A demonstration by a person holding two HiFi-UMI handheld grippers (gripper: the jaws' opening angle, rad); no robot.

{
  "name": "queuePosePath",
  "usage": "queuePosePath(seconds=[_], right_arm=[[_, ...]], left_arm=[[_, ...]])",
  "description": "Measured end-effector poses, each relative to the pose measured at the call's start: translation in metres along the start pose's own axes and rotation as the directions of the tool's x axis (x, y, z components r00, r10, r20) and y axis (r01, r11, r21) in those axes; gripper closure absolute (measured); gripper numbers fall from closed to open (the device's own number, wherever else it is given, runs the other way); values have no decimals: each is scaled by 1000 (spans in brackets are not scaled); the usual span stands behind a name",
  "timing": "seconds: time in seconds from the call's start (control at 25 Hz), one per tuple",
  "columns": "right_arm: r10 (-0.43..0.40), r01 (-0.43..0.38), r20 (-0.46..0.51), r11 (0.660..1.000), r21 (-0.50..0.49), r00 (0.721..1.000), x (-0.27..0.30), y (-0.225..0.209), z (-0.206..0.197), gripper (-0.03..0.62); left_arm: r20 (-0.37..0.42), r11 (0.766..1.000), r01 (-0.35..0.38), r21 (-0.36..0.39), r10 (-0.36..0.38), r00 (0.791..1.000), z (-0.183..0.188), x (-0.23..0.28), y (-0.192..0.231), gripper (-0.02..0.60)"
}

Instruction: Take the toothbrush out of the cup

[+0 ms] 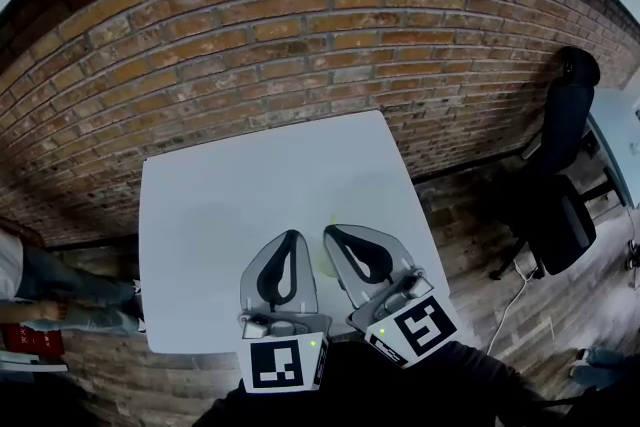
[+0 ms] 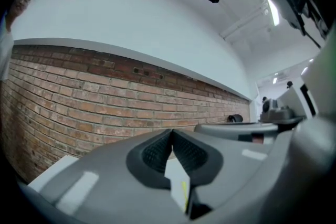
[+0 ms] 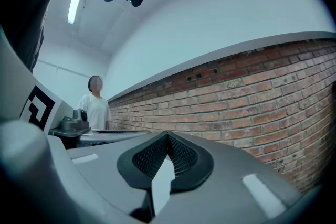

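Both grippers hover side by side over the near edge of the white table (image 1: 230, 185), pointing level at the brick wall. The left gripper (image 1: 292, 235) is shut, its ribbed pads meeting at the tips (image 2: 172, 131) with nothing between them. The right gripper (image 1: 328, 230) is likewise shut and empty, as the right gripper view (image 3: 168, 134) confirms. A small pale yellow streak (image 1: 329, 261) lies on the table between the two grippers, and it shows again through the gap under the left jaws (image 2: 184, 194). What it is I cannot tell. No cup or toothbrush is clearly in view.
A brick wall (image 1: 300, 45) runs behind the table. A black office chair (image 1: 560, 175) stands on the floor to the right. A person's legs (image 1: 60, 300) are at the left edge, and a person in a white shirt (image 3: 94, 108) stands along the wall.
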State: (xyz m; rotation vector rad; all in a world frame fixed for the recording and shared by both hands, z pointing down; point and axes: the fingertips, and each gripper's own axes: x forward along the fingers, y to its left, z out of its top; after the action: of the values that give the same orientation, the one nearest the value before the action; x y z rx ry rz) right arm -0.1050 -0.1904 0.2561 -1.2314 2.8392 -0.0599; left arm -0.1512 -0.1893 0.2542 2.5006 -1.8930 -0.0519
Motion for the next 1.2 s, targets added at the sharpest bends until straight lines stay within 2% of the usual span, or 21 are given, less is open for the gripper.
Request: queuePosePath(seconds=[0.24,0.36,0.48,0.8,1.08,1.2], right_arm=[[0,0,-18,1000,-7,1000,7,-23,-5,594],[1,1,-63,1000,27,998,8,-32,-22,594],[2,9,-126,997,83,992,10,-43,-51,594],[29,21,-268,983,184,963,8,-65,-124,594],[53,-1,-283,983,183,958,11,-77,-134,592],[81,-29,-277,982,186,957,15,-74,-132,532]], left_arm=[[-24,1000,2,-13,-2,1000,-9,23,-5,574],[-91,999,-8,-50,3,996,-27,30,-8,574],[-176,996,-37,-75,23,984,-56,40,-8,574],[-325,990,-83,-118,41,945,-129,53,-14,574],[-333,989,-106,-105,65,941,-140,63,-14,574],[-331,988,-116,-99,78,940,-138,65,-10,574]])
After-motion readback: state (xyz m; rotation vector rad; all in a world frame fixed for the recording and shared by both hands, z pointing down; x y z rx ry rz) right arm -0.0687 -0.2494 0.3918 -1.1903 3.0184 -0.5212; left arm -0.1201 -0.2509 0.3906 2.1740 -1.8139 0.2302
